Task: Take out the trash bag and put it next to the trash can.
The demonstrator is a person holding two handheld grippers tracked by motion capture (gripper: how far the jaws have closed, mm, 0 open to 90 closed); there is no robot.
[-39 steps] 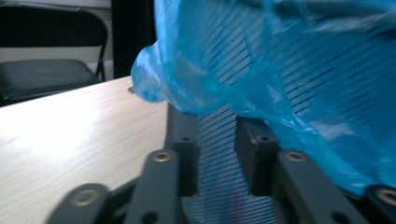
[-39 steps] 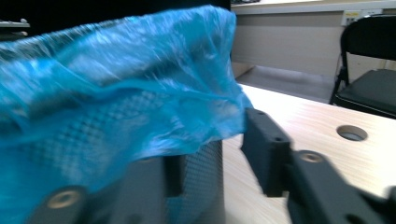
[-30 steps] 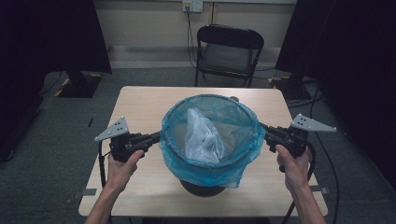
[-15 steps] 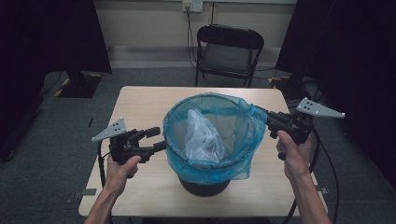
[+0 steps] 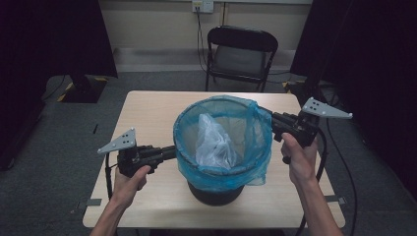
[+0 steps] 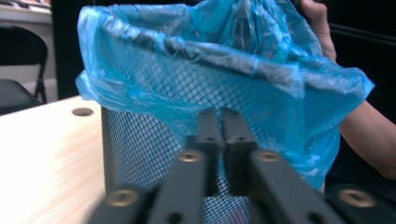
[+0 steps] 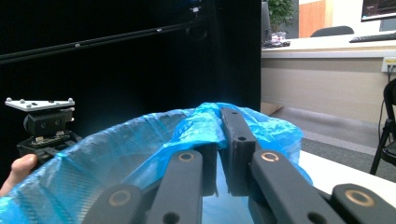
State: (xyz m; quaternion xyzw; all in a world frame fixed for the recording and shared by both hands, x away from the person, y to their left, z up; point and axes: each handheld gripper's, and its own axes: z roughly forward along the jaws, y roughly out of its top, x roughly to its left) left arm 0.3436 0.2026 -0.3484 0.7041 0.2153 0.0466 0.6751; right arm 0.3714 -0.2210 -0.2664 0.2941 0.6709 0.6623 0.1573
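A black mesh bin (image 5: 214, 192) stands mid-table, lined with a blue bag (image 5: 257, 147) folded over its rim. Inside lies a crumpled white plastic bag (image 5: 214, 143). My left gripper (image 5: 171, 151) is low at the bin's left side. In the left gripper view its jaws are shut (image 6: 223, 115), their tips pinching the blue bag's (image 6: 210, 56) hanging skirt against the mesh (image 6: 135, 154). My right gripper (image 5: 272, 121) is at the far right of the rim, held higher. It is shut (image 7: 223, 115) on a gathered fold of the bag (image 7: 116, 154).
The light wooden table (image 5: 147, 113) has bare room all round the bin and a small hole (image 6: 82, 111) in its top. A black folding chair (image 5: 241, 49) stands behind the far edge. Dark curtains flank both sides.
The left gripper, open and clear of the bin half a second ago, has moved in and shut on the bag's skirt. The right gripper keeps its hold and has shifted little.
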